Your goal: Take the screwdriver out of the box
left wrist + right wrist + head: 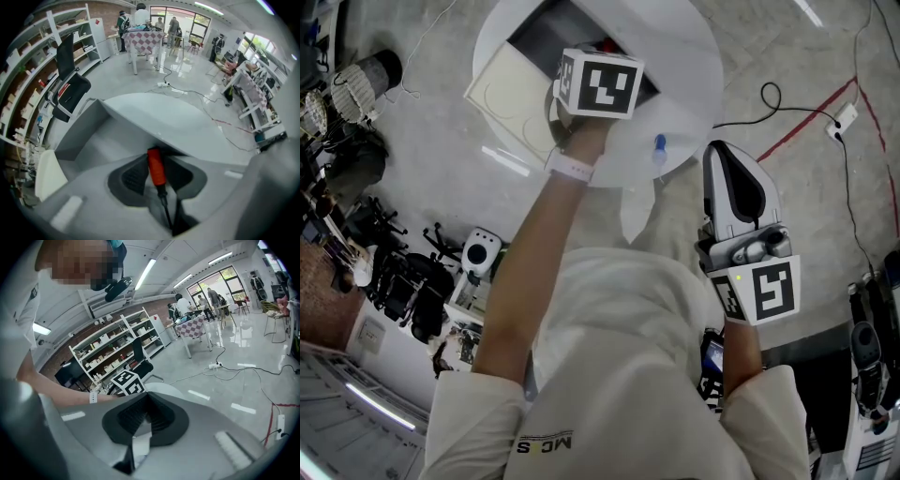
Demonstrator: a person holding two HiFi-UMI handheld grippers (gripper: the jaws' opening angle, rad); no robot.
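- Left gripper reaches down into the box. Its marker cube covers much of the box interior in the head view.
- Screwdriver is inside the box, right between the left gripper's jaws. The red handle is at the far end and the dark shaft runs back toward the gripper body.
- Left gripper state: the pads sit against both sides of the red handle with no gap visible, so it reads as gripping the screwdriver.
- Box: grey walls and a dark interior, standing open on the round white table. The screwdriver is the only content I can make out.
- Cream lid lies folded open, touching the box on the side away from the right gripper.
- A small blue-capped item lies on the table near the box, outside it. I cannot tell what it is.
- Right gripper is well apart from the box, off the table edge and close to the person's body. Its jaws are closed, pad tips meeting.
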